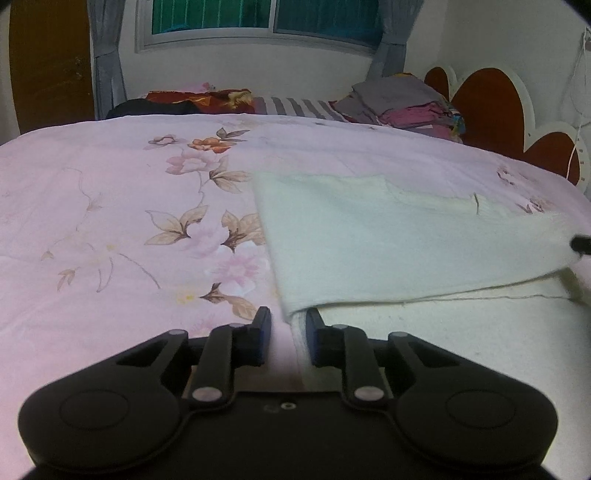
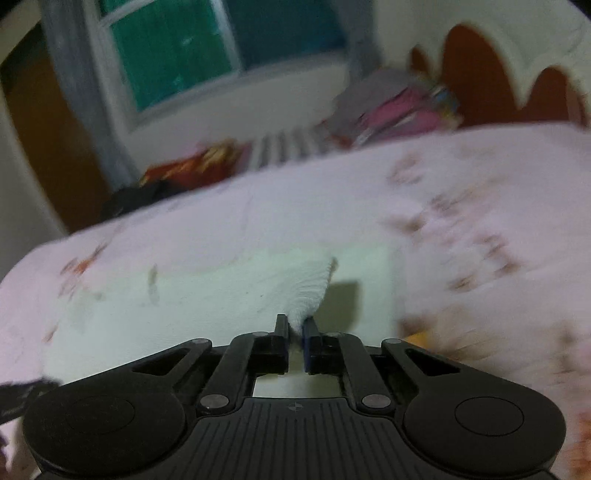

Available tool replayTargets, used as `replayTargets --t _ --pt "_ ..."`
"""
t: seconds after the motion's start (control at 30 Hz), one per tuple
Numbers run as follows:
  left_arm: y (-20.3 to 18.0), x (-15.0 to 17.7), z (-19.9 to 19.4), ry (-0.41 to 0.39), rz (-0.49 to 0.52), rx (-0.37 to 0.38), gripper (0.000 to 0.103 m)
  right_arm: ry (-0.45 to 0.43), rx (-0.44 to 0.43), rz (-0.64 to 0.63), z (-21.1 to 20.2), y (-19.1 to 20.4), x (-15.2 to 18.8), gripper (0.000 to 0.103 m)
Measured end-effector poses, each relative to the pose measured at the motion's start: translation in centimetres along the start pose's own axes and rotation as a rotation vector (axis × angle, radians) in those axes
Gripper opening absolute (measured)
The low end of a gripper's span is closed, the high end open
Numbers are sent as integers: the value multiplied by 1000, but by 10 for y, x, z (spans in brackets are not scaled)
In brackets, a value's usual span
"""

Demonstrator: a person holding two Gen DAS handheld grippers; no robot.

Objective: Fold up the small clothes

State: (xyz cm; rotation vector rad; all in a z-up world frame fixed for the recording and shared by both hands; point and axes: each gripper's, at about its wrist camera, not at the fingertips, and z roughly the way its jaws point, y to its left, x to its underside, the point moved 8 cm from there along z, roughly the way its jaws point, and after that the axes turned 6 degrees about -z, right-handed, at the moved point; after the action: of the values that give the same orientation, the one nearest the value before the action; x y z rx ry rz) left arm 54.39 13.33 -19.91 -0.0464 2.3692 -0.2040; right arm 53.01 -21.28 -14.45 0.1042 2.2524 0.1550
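Note:
A pale cream-white cloth (image 1: 388, 236) lies on the pink floral bedspread (image 1: 110, 221), its near half lifted and folded over toward the far side. My left gripper (image 1: 288, 317) is open at the cloth's near left corner, with the folded edge just at its right finger (image 1: 314, 332). My right gripper (image 2: 294, 325) is shut on a bunched corner of the cloth (image 2: 310, 291) and holds it above the rest of the cloth (image 2: 184, 295). The right wrist view is blurred. The right gripper's tip shows in the left wrist view (image 1: 581, 243) at the right edge.
A stack of folded clothes (image 1: 402, 103) sits at the far right of the bed beside the red and white headboard (image 1: 491, 110). A red and black bundle (image 1: 192, 101) lies at the far side under the window (image 1: 258, 22).

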Motion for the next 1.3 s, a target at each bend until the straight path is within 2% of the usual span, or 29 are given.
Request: replayTargets --t 0.1,0.53,0.67,0.73,0.8,0.83,0.87,0.9,0.97,1.03,1.07,1.1,1.17,1.27,1.3 --pt "0 -1 1 5 10 1 19 85 11 20 10 -17 16 6" --pt "3 -2 3 19 17 11 19 80 18 38 1 -14 25 6" --pt "3 -2 4 22 22 10 19 51 17 13 -7 -8 19 6" --pt "3 -3 4 27 22 9 19 82 32 19 4 -13 24 6" --pt "4 -3 4 36 28 11 21 137 31 22 19 -17 33 6" --pt "4 -3 1 45 36 13 26 170 28 15 25 -18 38 6" --pt "5 -3 -3 49 44 4 32 156 33 10 22 -19 36 7" --pt "6 -6 -14 25 57 -20 33 139 51 15 16 -21 33 21" --pt "-2 -16 -32 -47 65 -12 37 38 128 36 -8 -30 22 48" --pt "-24 -24 -33 -69 64 39 41 -11 61 11 -19 -18 15 48" --pt "-37 -25 -27 -69 78 53 41 1 21 -22 -16 -4 16 46" --pt "-50 -25 -17 -60 92 59 41 15 -10 -51 -11 9 18 36" --pt "-64 -22 2 -40 101 69 41 47 -63 -98 3 35 25 33" --pt "-60 -11 19 -22 112 39 45 86 -74 -126 19 48 36 32" --pt "-53 -8 19 -27 99 53 46 97 -59 -129 21 43 41 32"
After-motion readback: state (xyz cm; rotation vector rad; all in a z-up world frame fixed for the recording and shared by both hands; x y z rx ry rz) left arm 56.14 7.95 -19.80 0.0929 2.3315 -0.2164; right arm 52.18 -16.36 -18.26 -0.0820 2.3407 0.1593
